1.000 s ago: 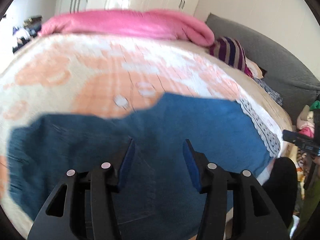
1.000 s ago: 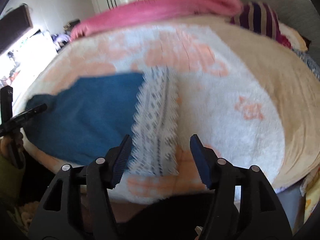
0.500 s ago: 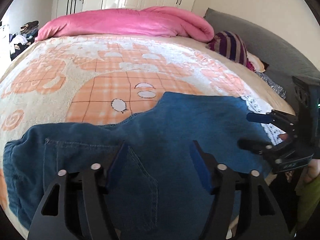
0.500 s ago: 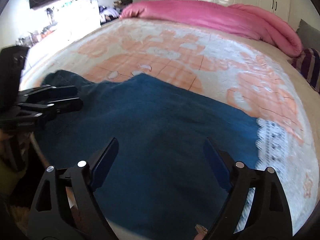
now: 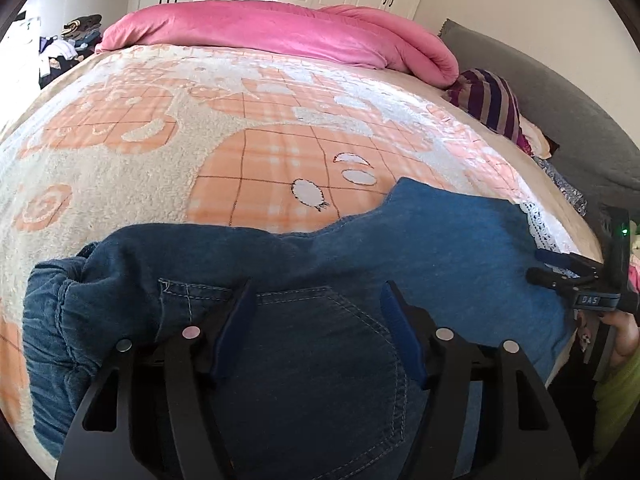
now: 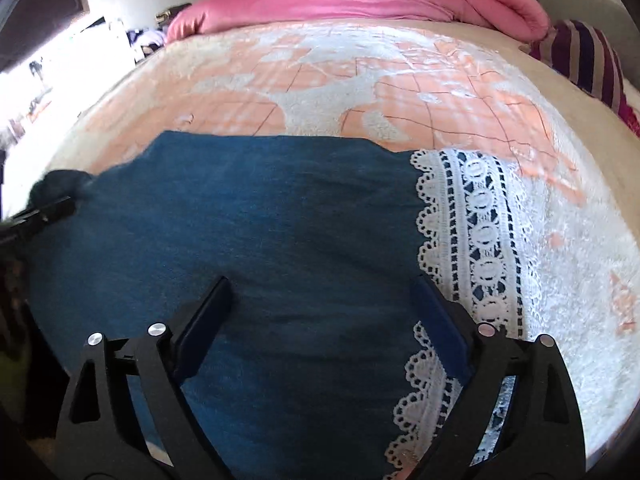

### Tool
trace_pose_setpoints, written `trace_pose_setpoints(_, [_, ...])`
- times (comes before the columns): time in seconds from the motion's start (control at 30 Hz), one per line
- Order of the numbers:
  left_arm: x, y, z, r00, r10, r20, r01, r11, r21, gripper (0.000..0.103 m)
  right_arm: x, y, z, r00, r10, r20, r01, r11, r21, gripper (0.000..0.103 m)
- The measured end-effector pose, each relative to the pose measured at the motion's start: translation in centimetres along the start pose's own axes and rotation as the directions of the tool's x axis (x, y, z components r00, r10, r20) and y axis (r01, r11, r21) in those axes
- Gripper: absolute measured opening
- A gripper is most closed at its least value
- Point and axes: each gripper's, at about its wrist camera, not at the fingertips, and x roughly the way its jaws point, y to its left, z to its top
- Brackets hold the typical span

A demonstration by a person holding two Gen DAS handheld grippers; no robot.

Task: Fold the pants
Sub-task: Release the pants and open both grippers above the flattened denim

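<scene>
Your left gripper [image 5: 316, 320] hangs wide open over the back pocket [image 5: 320, 344] of the blue pants [image 5: 420, 248], gripping nothing. Your right gripper [image 6: 324, 312] is spread just as wide above the leg end, near the white lace hem [image 6: 480, 232], also empty. The pants lie flat across the near edge of the orange-and-cream blanket [image 5: 260, 152]. Farther back, a pink duvet [image 5: 280, 36] is bunched up, with a striped pillow [image 5: 492, 100] beside it.
</scene>
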Motion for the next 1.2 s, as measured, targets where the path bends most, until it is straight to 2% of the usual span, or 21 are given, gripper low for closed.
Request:
trace_pose_setpoints(0.1, [-0.2, -0.6, -0.3, 1.0, 0.025, 0.016, -0.025, 0.999, 0.021, 0.064, -0.5, 0.7, 0.1, 1.0, -0.022, 0.015, 0.022, 0.999, -0.024, 0.085])
trace_pose_setpoints(0.23, [-2.3, -0.9, -0.3, 0.998, 0.008, 0.059, -0.008, 1.0, 0.0, 0.073, -2.6, 1.2, -0.3, 0.996, 0.062, 0.063, -0.064, 0.998, 0.025, 0.087])
trace_pose_setpoints(0.33, [-3.4, -2.0, -0.8, 0.998, 0.003, 0.065, -0.004, 1.0, 0.025, 0.074, -4.0, 3.1, -1.4, 0.995, 0.068, 0.074, -0.066, 0.997, -0.027, 0.087])
trace_pose_setpoints(0.47, [-3.8, -4.6, -2.8, 0.999, -0.003, 0.036, -0.001, 0.994, 0.108, 0.086, -4.4, 6.3, -2.7, 0.995, 0.084, 0.054, -0.077, 0.99, -0.121, 0.087])
trace_pose_setpoints(0.6, [-3.2, -6.2, -4.5, 0.999, 0.05, 0.005, -0.05, 0.977, 0.209, 0.086, -3.9, 8.4, -3.1, 0.999, 0.043, 0.029, -0.036, 0.981, -0.191, 0.089])
trace_pose_setpoints(0.63, [-2.9, -6.1, -4.7, 0.997, 0.077, -0.009, -0.073, 0.974, 0.215, 0.086, -3.7, 8.4, -3.2, 0.999, 0.033, 0.02, -0.028, 0.981, -0.194, 0.089])
trace_pose_setpoints(0.73, [-2.5, -5.3, -5.2, 0.994, 0.099, -0.038, -0.089, 0.975, 0.202, 0.086, -2.4, 6.9, -4.0, 0.997, -0.034, -0.067, 0.024, 0.989, -0.145, 0.089])
trace_pose_setpoints(0.83, [-2.9, -4.7, -5.5, 0.995, 0.095, -0.037, -0.086, 0.975, 0.206, 0.086, -3.1, 4.9, -4.4, 0.997, 0.005, -0.072, -0.01, 0.998, -0.069, 0.089])
trace_pose_setpoints(0.93, [-3.2, -4.1, -5.5, 0.996, 0.086, -0.036, -0.077, 0.977, 0.198, 0.086, -3.7, 3.4, -5.2, 0.995, -0.038, -0.088, 0.035, 0.998, -0.043, 0.089])
trace_pose_setpoints(1.0, [-3.3, -3.5, -5.3, 0.997, 0.075, -0.032, -0.068, 0.983, 0.171, 0.086, -3.8, 2.8, -5.5, 0.997, -0.003, -0.074, 0.002, 1.0, -0.014, 0.089])
trace_pose_setpoints(1.1, [-3.3, -3.4, -5.3, 0.997, 0.073, -0.028, -0.068, 0.984, 0.166, 0.086, -3.5, 3.6, -5.5, 0.996, -0.043, -0.084, 0.039, 0.998, -0.05, 0.091])
trace_pose_setpoints(1.2, [-3.8, -3.6, -5.2, 0.997, 0.07, -0.015, -0.067, 0.984, 0.165, 0.086, -3.6, 3.8, -5.3, 0.997, -0.046, -0.067, 0.042, 0.997, -0.061, 0.094])
